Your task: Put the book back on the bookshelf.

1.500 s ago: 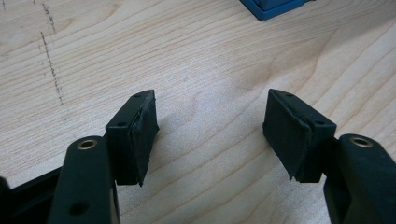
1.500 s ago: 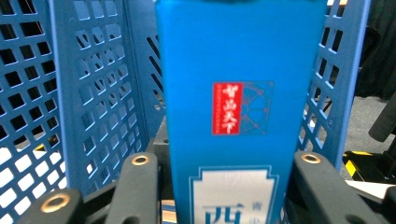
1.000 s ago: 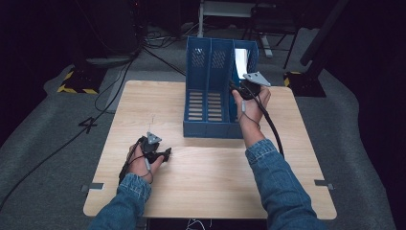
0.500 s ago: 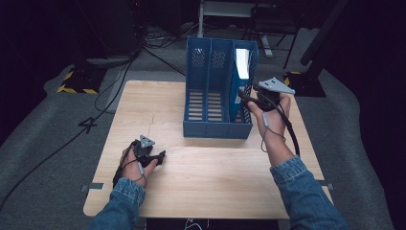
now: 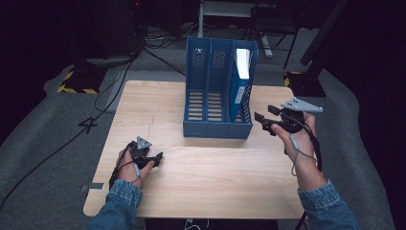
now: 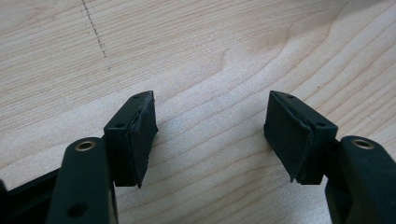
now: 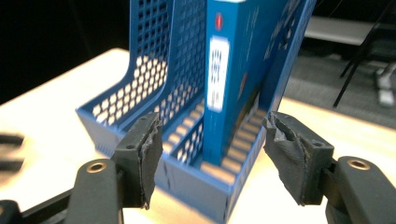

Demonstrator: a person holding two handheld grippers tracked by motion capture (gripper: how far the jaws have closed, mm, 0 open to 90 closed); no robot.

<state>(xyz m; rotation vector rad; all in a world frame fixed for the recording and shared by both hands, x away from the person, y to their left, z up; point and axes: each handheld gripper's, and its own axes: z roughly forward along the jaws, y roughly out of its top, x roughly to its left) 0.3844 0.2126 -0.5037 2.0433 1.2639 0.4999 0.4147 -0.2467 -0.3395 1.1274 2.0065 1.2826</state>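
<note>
Our right gripper (image 5: pixel 263 123), jaws just easing apart and empty, hangs beside the file rack (image 5: pixel 218 127); our left gripper (image 5: pixel 155 158) rests open on the table (image 5: pixel 206 177). We should draw back level, clear of the book (image 5: pixel 241 79) upright in the rack's right slot.

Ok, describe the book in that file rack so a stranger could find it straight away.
On the wooden table stands a blue file rack with three slots. The blue book stands upright in the slot nearest the right tool. The other two slots hold nothing, and its spine bears a white label.
</note>
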